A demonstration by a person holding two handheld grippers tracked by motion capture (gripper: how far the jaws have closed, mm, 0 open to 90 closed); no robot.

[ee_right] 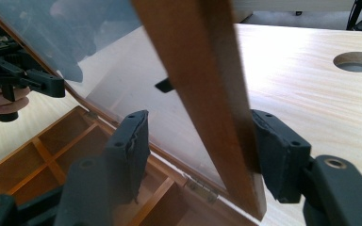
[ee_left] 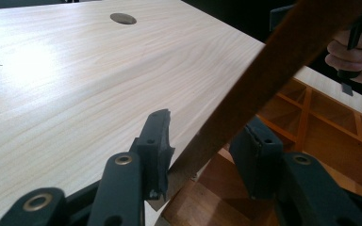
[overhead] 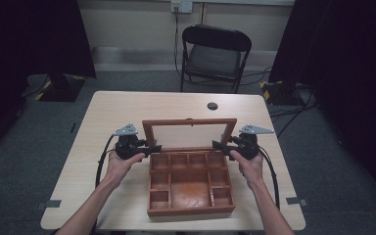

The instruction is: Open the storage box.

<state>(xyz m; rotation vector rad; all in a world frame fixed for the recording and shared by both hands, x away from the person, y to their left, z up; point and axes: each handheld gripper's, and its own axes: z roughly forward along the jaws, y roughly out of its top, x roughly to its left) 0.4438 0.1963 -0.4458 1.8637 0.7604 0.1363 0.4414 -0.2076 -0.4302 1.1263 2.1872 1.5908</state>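
I read no writing or label anywhere. The box, reddish-brown wood with small compartments, sits mid-worktop, its glazed lid standing up. My left claw brackets the lid's left frame, one pad touching; my right claw straddles the right frame, not clamped.

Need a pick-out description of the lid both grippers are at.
On the pale wooden table sits a reddish-brown wooden box split into compartments. Its hinged lid rises from the far edge: a brown wooden frame around a clear pane, the upright part, with a black gripper at each side rail.
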